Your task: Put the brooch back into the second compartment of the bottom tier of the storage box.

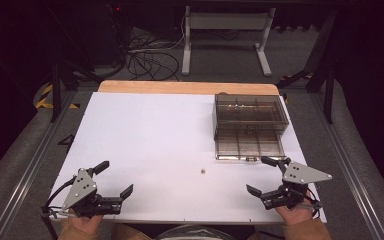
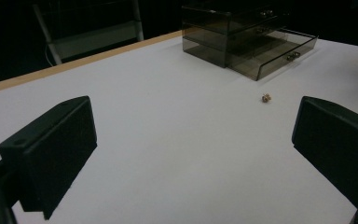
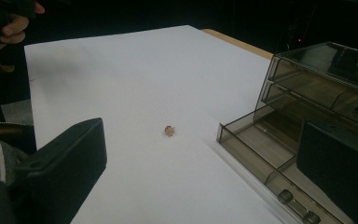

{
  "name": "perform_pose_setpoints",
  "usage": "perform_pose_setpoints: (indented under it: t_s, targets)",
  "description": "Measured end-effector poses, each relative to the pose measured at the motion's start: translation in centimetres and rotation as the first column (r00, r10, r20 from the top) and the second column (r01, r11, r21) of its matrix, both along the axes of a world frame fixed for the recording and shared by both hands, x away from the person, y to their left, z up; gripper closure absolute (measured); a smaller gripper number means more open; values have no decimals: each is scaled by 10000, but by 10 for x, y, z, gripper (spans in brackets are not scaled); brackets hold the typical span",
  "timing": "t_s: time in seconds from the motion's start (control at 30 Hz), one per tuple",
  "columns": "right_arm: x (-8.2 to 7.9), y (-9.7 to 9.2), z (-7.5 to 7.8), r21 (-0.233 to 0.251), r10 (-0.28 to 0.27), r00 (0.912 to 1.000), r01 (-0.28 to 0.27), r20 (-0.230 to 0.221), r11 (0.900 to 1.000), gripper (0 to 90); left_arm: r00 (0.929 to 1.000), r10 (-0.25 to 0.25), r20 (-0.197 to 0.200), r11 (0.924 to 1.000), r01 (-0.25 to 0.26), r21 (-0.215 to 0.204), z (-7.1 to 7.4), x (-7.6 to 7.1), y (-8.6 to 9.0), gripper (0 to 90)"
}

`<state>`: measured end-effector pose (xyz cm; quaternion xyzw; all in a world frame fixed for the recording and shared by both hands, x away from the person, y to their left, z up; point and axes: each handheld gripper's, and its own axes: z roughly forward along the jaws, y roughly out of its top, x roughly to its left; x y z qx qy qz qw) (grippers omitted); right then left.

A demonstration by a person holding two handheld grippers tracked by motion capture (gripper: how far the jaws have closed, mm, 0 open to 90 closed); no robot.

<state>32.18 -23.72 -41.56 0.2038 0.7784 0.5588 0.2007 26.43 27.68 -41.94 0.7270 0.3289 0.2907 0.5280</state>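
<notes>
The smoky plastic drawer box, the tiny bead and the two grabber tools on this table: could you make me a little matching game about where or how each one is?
Things:
1. smoky drawer cabinet
2. bottom drawer
3. small tan bead
4. left gripper

Places or states:
A. lying loose on the white sheet, between the two grippers
B. pulled out toward the person
C. fingers spread apart, holding nothing
D. standing at the table's far right

Pairs: 1-D, 2-B, 3-A, 4-C
</notes>
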Motion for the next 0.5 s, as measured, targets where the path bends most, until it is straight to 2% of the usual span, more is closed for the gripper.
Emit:
perform_pose_setpoints:
  t_s: [0.5]
  targets:
    - [-1, 3, 2, -120, 101, 9999, -101, -60, 9999, 26, 10000, 42, 54, 10000, -42, 10, 0, -1, 0, 10]
